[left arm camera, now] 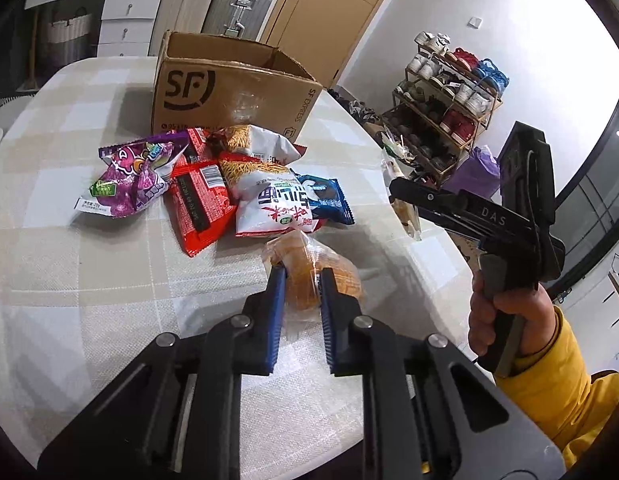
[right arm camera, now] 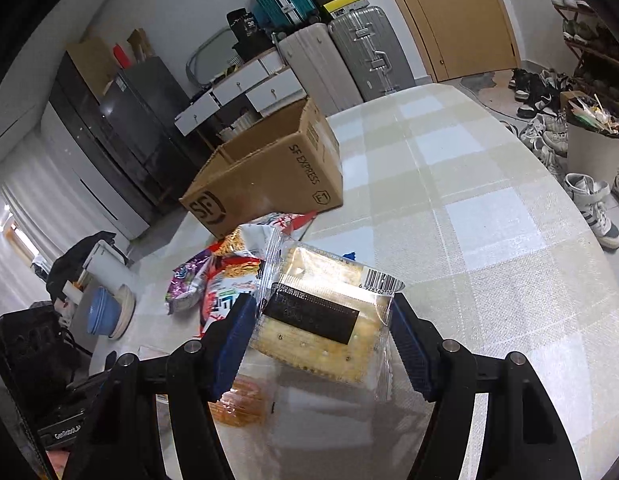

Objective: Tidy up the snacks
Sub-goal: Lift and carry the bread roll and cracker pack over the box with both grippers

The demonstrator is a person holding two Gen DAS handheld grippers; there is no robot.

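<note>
My left gripper (left arm camera: 302,276) is shut on an orange bun in a clear wrapper (left arm camera: 309,264), which lies on the checked tablecloth (left arm camera: 69,260). Just beyond it lies a pile of snacks: a purple packet (left arm camera: 133,176), a red one (left arm camera: 201,208), a white noodle-snack bag (left arm camera: 269,200) and a blue packet (left arm camera: 329,200). An open SF cardboard box (left arm camera: 229,84) stands behind the pile. My right gripper (right arm camera: 323,308) is shut on a clear packet of crackers (right arm camera: 317,320), held above the table to the right of the pile. The bun (right arm camera: 239,402) shows beneath it.
A hand in a yellow sleeve (left arm camera: 549,368) holds the right gripper. A shoe rack (left arm camera: 441,96) and a full waste bin (right arm camera: 593,152) stand past the table's right edge. Suitcases (right arm camera: 361,52) and drawers are behind the box. Stacked bowls (right arm camera: 105,312) sit left of the table.
</note>
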